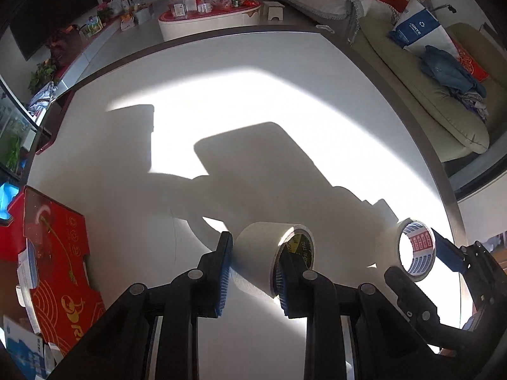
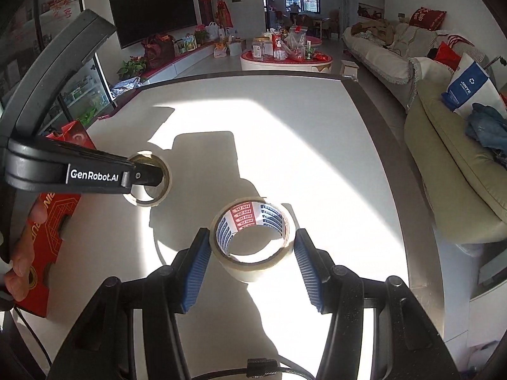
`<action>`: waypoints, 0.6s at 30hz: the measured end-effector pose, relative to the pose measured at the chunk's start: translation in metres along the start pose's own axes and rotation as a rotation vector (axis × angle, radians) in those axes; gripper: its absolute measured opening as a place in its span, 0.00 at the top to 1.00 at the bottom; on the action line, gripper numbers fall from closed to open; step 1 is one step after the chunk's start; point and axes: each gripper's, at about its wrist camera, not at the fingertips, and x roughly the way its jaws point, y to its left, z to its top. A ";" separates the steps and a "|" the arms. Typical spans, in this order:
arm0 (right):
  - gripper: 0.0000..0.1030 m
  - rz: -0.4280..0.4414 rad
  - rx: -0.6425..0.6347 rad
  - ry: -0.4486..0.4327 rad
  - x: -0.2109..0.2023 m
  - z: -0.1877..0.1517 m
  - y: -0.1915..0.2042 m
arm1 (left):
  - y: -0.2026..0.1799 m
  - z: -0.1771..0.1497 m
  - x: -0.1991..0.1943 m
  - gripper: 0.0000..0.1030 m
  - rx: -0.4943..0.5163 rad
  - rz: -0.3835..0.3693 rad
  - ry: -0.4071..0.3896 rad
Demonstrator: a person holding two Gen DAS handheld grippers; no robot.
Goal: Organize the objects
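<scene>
On the left, the red box (image 1: pixel 60 262) sits at the table (image 1: pixel 221 101) edge. My left gripper (image 1: pixel 253 272) has one finger through the masking tape (image 1: pixel 269 253), pinching its wall. Rightward, my right gripper (image 2: pixel 252 259) straddles the printed tape (image 2: pixel 253 237), jaws open, barely touching. I'd centre, then close gently.

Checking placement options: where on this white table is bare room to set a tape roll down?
The table is bare from both tape rolls to its far edge. Crowded: the near strip, with the left gripper, right gripper, black-cored roll, red-and-blue-cored roll, and red box at left.
</scene>
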 end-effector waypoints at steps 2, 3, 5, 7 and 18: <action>0.49 -0.013 0.016 0.012 -0.004 -0.011 0.002 | -0.003 -0.021 -0.002 0.74 0.007 0.010 0.003; 0.49 -0.013 0.030 0.019 -0.005 -0.016 0.002 | -0.004 -0.030 -0.002 0.74 0.013 0.015 0.004; 0.49 -0.011 0.042 0.031 -0.009 -0.028 0.004 | -0.005 -0.046 0.000 0.74 0.028 0.026 0.006; 0.49 -0.023 0.040 0.052 -0.010 -0.038 0.007 | -0.003 -0.055 0.002 0.77 0.030 0.023 -0.002; 0.49 -0.010 0.115 -0.018 -0.058 -0.046 0.010 | 0.005 -0.068 -0.024 0.89 0.011 -0.042 -0.046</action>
